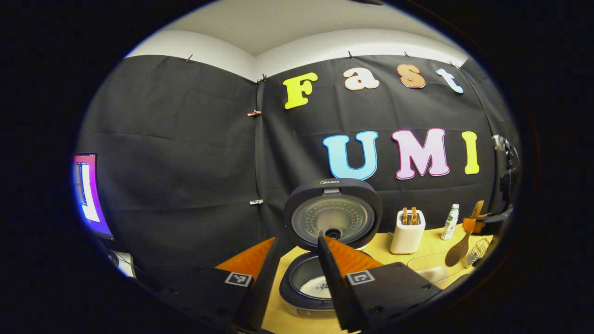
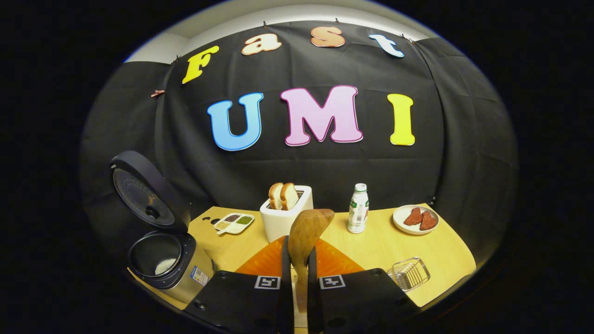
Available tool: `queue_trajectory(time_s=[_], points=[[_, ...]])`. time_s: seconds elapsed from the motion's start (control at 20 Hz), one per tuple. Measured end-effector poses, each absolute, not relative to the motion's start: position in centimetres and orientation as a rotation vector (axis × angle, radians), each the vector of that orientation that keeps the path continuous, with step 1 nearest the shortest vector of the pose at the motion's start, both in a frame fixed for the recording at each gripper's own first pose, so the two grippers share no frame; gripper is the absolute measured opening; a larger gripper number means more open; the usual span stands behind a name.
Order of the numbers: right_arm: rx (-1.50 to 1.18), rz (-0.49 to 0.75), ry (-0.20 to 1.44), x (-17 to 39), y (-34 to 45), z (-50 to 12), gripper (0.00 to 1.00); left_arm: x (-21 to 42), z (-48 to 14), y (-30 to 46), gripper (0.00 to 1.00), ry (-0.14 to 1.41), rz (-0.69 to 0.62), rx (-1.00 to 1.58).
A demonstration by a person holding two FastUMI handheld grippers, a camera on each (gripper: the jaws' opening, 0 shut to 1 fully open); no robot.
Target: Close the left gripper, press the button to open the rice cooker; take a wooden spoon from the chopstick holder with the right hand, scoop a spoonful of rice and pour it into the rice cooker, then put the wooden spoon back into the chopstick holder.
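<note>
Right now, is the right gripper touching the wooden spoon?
Touching. In the right gripper view, the right gripper has both fingers pressed against the handle of the wooden spoon, whose bowl rises above the fingertips.

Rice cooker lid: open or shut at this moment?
Open. The rice cooker has its lid swung up and back, with the inner pot exposed and some white rice at its bottom.

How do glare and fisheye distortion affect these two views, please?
Left gripper view: the bright purple monitor at the rim blooms and smears, and the open dark rice cooker lid looks sharp. Right gripper view: the yellow wooden tabletop bows; the wooden spoon is crisp.
</note>
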State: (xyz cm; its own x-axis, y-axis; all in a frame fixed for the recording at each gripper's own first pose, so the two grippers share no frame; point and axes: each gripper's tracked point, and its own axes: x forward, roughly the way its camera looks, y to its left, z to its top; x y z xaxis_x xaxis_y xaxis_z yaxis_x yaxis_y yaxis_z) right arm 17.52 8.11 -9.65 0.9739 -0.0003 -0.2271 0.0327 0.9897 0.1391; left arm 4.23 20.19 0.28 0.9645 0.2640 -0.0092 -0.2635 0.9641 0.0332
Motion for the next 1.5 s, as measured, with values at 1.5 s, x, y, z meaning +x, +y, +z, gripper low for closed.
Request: queue_trajectory(time_s=[1.5], points=[[0.521, 0.039, 0.397, 18.2, 15.3, -16.7, 0.16, 6.0, -1.0, 20.9, 0.97, 0.057, 0.266, 0.056]])
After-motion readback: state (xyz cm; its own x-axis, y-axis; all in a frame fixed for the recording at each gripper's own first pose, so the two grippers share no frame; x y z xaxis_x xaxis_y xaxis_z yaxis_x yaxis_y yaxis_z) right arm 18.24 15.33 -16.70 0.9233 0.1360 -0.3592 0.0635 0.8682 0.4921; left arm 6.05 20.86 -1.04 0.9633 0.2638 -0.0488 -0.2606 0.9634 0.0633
